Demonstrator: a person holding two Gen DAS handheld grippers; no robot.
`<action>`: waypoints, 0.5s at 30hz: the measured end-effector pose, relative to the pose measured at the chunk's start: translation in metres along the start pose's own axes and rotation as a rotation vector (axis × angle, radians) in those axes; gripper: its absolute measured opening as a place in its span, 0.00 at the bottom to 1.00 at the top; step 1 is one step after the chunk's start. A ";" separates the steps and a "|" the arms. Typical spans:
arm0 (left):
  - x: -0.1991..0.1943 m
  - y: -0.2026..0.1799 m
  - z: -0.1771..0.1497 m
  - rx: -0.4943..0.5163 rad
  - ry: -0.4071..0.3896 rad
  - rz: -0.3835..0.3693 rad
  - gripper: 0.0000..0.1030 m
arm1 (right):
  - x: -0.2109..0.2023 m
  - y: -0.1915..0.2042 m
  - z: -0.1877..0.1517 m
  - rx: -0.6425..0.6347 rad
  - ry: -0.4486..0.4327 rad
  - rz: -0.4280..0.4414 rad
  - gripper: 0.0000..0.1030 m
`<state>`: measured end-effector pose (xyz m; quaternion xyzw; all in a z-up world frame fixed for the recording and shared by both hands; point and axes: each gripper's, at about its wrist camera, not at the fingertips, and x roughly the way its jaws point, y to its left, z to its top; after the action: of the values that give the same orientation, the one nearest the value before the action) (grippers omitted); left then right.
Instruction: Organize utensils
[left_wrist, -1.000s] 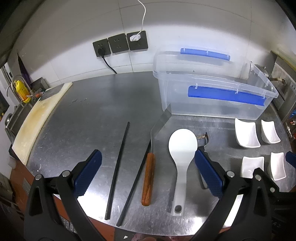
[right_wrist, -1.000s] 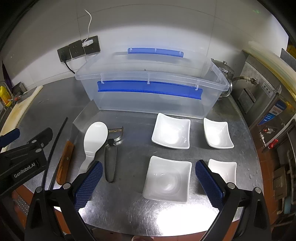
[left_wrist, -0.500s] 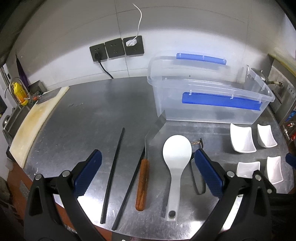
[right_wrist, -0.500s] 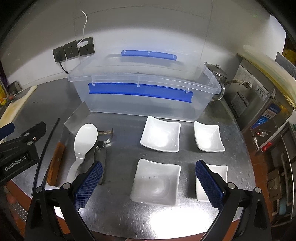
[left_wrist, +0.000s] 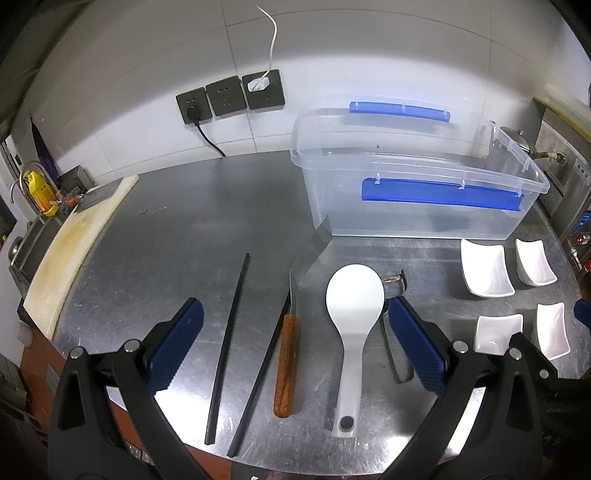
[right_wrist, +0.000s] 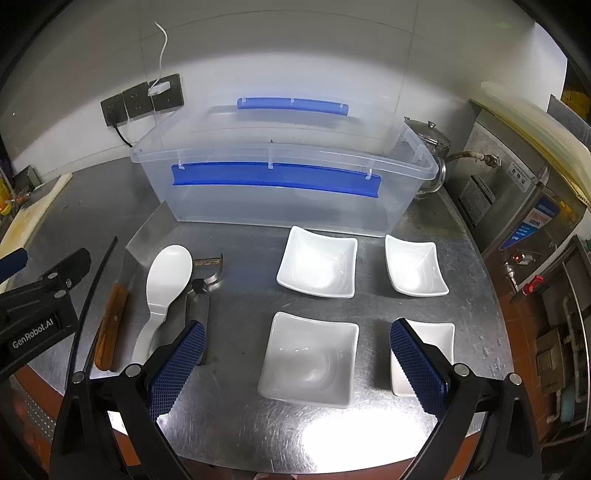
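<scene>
On the steel counter lie two black chopsticks (left_wrist: 229, 347), a cleaver with a wooden handle (left_wrist: 286, 365), a white rice paddle (left_wrist: 351, 325) and a dark-handled peeler (left_wrist: 397, 354). My left gripper (left_wrist: 295, 350) is open and empty, above them at the front edge. In the right wrist view the paddle (right_wrist: 162, 291), peeler (right_wrist: 199, 299) and cleaver (right_wrist: 110, 325) lie at the left. Several white square dishes (right_wrist: 314, 354) lie under my right gripper (right_wrist: 295, 369), which is open and empty. A clear plastic bin (left_wrist: 417, 192) with blue handles stands behind.
A pale cutting board (left_wrist: 70, 247) lies at the counter's left edge by a sink. Wall sockets (left_wrist: 229, 96) with a black cord sit behind. A metal kettle (right_wrist: 428, 136) and a steel appliance (right_wrist: 517, 199) stand at the right.
Both grippers have drawn back and up a little, so more of the counter shows. Nothing on the counter has moved.
</scene>
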<state>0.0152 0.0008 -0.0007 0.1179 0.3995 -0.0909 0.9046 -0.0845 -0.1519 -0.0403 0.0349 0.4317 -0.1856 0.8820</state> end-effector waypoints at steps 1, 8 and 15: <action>0.000 0.000 -0.001 0.001 0.000 0.000 0.94 | 0.000 0.000 0.000 0.001 0.000 0.001 0.96; 0.000 0.000 -0.001 -0.001 0.009 0.006 0.94 | 0.002 0.001 -0.002 0.001 0.008 0.000 0.96; 0.000 -0.004 -0.002 0.007 0.011 0.011 0.94 | 0.003 -0.003 -0.003 0.006 0.015 0.006 0.96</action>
<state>0.0125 -0.0020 -0.0027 0.1237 0.4036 -0.0867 0.9024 -0.0863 -0.1553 -0.0440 0.0401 0.4376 -0.1838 0.8793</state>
